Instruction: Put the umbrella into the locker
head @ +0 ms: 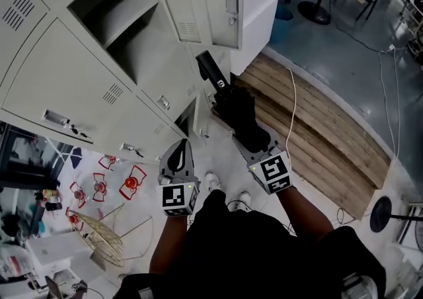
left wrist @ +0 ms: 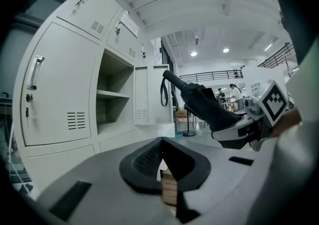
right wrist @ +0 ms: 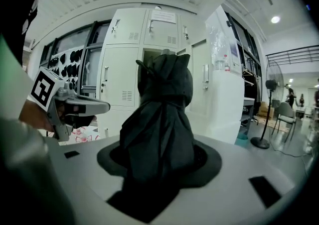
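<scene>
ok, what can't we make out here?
- Right gripper view: the umbrella fills the right tongs, hiding how they bite on it and most of the open locker compartment behind it.
- Right gripper view: the paper notice on the top locker door is too small to read.
- Head view: the white mark on the umbrella handle is too small to read.
- Left gripper view: the umbrella's lower end is buried in the right tongs.

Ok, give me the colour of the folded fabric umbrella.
Black; the folded umbrella shows best in the right gripper view.
</scene>
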Motion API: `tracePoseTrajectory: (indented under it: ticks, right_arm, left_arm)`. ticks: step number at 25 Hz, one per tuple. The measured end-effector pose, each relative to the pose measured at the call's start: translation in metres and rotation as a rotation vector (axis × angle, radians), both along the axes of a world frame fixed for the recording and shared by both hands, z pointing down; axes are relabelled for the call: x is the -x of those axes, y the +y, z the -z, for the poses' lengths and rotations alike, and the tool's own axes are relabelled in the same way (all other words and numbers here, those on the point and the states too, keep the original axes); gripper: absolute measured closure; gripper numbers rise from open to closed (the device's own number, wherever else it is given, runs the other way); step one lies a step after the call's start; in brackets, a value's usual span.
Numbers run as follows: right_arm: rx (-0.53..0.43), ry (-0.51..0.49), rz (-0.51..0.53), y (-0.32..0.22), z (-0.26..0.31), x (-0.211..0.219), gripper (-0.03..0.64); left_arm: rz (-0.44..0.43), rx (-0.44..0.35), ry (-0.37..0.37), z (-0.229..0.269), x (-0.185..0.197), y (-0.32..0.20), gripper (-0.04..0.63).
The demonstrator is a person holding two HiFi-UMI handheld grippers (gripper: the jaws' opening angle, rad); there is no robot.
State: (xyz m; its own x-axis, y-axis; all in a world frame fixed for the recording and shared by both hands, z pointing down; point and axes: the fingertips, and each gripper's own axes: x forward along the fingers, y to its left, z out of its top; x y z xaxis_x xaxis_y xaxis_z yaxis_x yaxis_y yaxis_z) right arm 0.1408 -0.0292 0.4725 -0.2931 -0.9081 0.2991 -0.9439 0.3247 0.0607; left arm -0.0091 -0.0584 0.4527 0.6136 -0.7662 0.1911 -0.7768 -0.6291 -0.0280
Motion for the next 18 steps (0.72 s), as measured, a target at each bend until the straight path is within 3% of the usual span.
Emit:
tracePoseTrajectory:
  ticks: [18]
  right_arm:
    - [0.105,0.047,0.115,-0.159,-0.042,0.065,0.383]
  left_arm:
    - [0.079,-0.031,-0.015,-0.005,0.059,-0.142,0.6]
